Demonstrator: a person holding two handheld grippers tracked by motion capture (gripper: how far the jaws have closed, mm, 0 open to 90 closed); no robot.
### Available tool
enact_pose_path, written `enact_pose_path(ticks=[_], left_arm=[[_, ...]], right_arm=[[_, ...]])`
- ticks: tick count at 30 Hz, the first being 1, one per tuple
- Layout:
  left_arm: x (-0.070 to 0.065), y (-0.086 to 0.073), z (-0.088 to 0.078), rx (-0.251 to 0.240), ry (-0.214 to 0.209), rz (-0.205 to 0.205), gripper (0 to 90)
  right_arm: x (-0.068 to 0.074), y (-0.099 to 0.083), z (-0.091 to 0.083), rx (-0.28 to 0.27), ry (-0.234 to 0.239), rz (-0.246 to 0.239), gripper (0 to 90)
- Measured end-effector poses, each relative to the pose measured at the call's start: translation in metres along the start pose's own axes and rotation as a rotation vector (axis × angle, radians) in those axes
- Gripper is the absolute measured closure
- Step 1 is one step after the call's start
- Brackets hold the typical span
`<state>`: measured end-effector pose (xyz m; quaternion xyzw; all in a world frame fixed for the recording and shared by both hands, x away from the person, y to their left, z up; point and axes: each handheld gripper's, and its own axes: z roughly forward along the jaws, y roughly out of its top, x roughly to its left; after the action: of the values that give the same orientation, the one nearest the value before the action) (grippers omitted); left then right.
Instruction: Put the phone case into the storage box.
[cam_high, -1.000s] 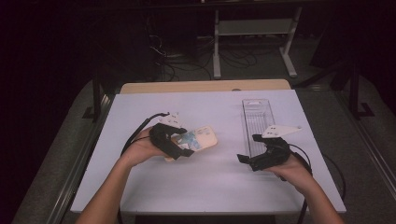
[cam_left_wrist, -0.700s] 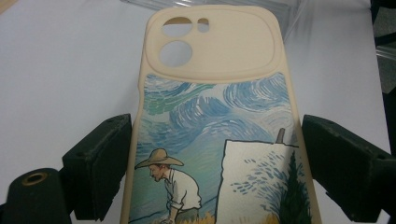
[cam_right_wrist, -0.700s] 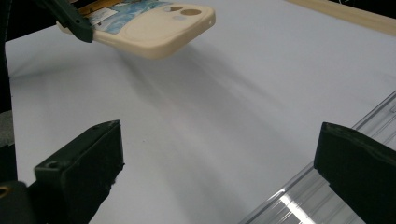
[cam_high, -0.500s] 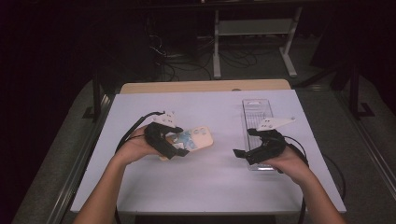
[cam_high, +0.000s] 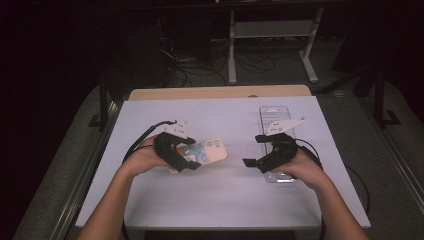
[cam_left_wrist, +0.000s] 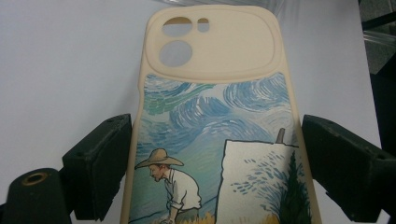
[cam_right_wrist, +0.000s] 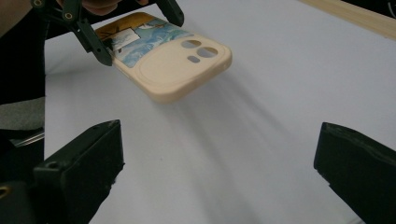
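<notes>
A cream phone case (cam_high: 211, 149) printed with a painting of a man in a straw hat is clamped by its long sides in my left gripper (cam_high: 189, 156). It hangs tilted above the white table, camera cut-outs pointing right. In the left gripper view the case (cam_left_wrist: 215, 93) runs up between the two black jaws of that gripper (cam_left_wrist: 215, 154). My right gripper (cam_high: 254, 150) stands open to the right of the case, jaws pointing at it, with nothing between them. The right gripper view has the case (cam_right_wrist: 173, 60) ahead of these wide jaws (cam_right_wrist: 219, 154), a gap away, with the left gripper (cam_right_wrist: 140, 35) on it.
A clear plastic tray (cam_high: 274, 117) lies lengthwise on the white table (cam_high: 225, 200) at the right, partly under my right hand. Cables trail from both grippers. A wooden strip (cam_high: 220, 92) edges the far side of the table; dark floor and a metal stand lie beyond.
My right gripper has moved left and a little up, from over the clear tray toward the phone case. The left gripper and the case have stayed about where they were.
</notes>
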<state>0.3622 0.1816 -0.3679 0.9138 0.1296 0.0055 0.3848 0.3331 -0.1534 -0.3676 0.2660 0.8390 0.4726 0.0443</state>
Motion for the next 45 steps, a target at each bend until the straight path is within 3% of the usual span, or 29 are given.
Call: enact_pose_path(ticks=[11, 18, 24, 35, 37, 45], left_arm=[[0.000, -0.002, -0.001, 0.002, -0.010, 0.016, 11.3], [0.000, -0.003, -0.003, 0.007, -0.018, 0.025, 11.3], [0.000, -0.003, -0.005, 0.011, -0.028, 0.031, 11.3], [0.000, -0.002, -0.006, 0.018, -0.043, 0.070, 11.3], [0.000, -0.002, -0.005, 0.024, -0.046, 0.070, 11.3], [-0.003, -0.001, -0.001, 0.030, -0.062, 0.087, 11.3]], right_arm=[[-0.004, 0.015, 0.008, 0.007, 0.053, -0.028, 1.2], [-0.006, 0.021, 0.016, 0.045, 0.109, -0.060, 1.2], [-0.006, 0.028, 0.024, 0.054, 0.124, -0.087, 1.2], [-0.003, 0.043, 0.036, 0.079, 0.185, -0.112, 1.1], [-0.004, 0.045, 0.039, 0.081, 0.195, -0.134, 1.1], [0.001, 0.046, 0.045, 0.078, 0.228, -0.129, 1.1]])
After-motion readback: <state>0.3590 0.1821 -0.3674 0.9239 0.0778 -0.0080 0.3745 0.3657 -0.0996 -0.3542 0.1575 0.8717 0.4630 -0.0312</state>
